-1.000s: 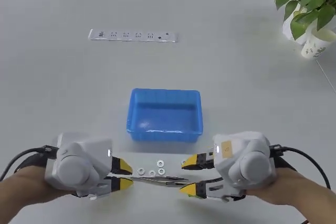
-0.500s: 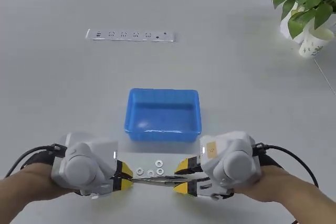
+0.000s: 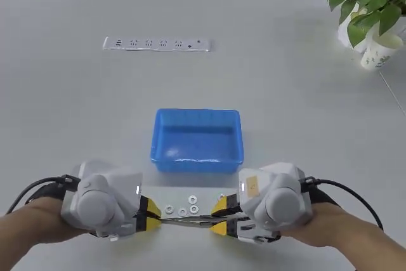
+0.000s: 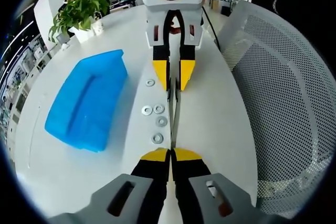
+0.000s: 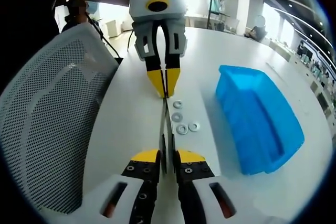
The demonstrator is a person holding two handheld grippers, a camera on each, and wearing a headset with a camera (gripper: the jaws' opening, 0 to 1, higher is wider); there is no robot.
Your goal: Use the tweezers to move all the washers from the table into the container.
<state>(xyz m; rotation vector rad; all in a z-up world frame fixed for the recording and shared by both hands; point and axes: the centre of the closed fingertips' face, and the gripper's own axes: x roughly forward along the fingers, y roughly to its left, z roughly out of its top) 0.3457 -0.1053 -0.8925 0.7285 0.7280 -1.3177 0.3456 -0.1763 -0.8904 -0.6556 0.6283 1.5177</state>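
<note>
The tweezers (image 3: 187, 219) lie flat close to the near edge of the tabletop (image 3: 285, 106). Their long axis runs side to side, parallel to that edge and straight along the line between the two grippers. The left gripper (image 3: 151, 214) has its jaws pressed together on the narrow end. At the other end the right gripper (image 3: 219, 216) has its jaws narrowly parted, one on each side of the two legs. I cannot tell whether they already squeeze the legs or only bracket them. The washers (image 3: 183, 211) lie just beyond the tweezers on the far side, between them and the blue container (image 3: 198, 113), which sits further toward the far edge and looks empty. There are five washers. Four are grouped about midway between the grippers, and a fifth washer (image 3: 221, 197) lies apart, just beside the right gripper's far jaw. None of the washers is in the container. As I judge it, the coming move depends on lifting the tweezers and swinging their working end a short way across their own length, away from the person. The right gripper is nearer the lone washer, while the group is about equally near both. There is one pair of tweezers and one container.
</note>
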